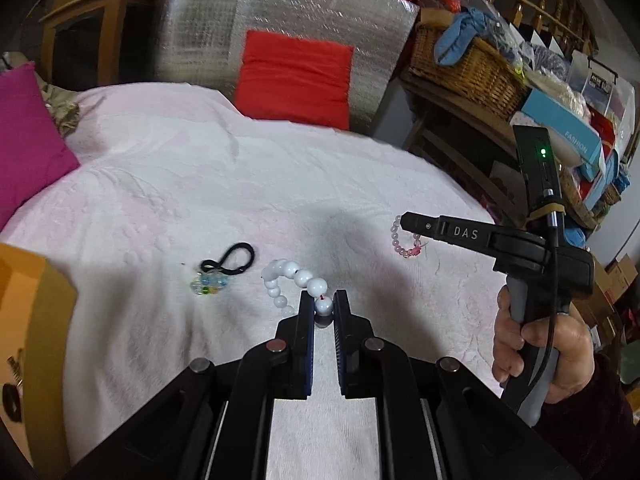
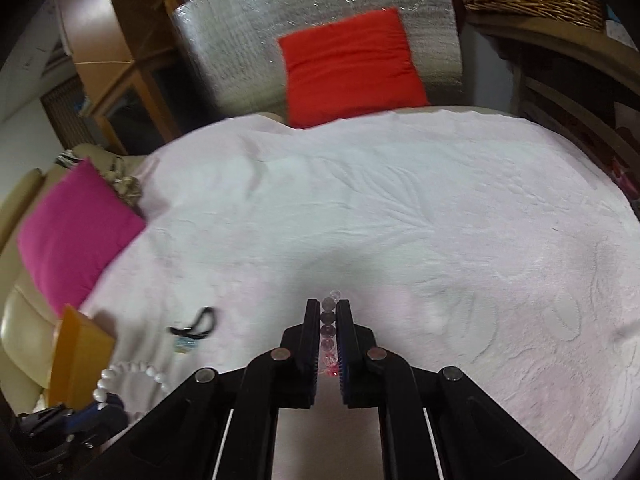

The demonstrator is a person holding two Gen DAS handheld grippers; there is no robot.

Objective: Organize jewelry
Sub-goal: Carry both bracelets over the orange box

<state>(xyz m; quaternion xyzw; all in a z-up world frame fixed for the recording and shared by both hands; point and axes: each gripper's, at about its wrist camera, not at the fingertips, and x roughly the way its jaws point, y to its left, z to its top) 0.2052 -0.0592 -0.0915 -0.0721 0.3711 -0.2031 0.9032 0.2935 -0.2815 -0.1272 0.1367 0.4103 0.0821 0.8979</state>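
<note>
A white bead bracelet (image 1: 280, 276) hangs just above the pale pink bedspread (image 1: 200, 184), with my left gripper (image 1: 323, 296) shut on one of its beads. In the right wrist view the same white bracelet (image 2: 132, 372) dangles at lower left by the left gripper (image 2: 68, 424). My right gripper (image 2: 328, 306) is shut on a pink and clear bead bracelet (image 2: 328, 322) that runs between its pads. Seen from the left wrist, the right gripper (image 1: 405, 222) is lifted at the right, and the pink bracelet (image 1: 400, 242) hangs under its tip. A hand (image 1: 532, 344) grips its handle.
A black hair tie with coloured beads (image 1: 224, 268) lies left of the white bracelet. An orange box (image 1: 36, 320) stands at the left edge. A magenta cushion (image 1: 28, 144) and a red cushion (image 1: 294, 76) sit at the back. Cluttered shelves with a wicker basket (image 1: 468, 64) line the right.
</note>
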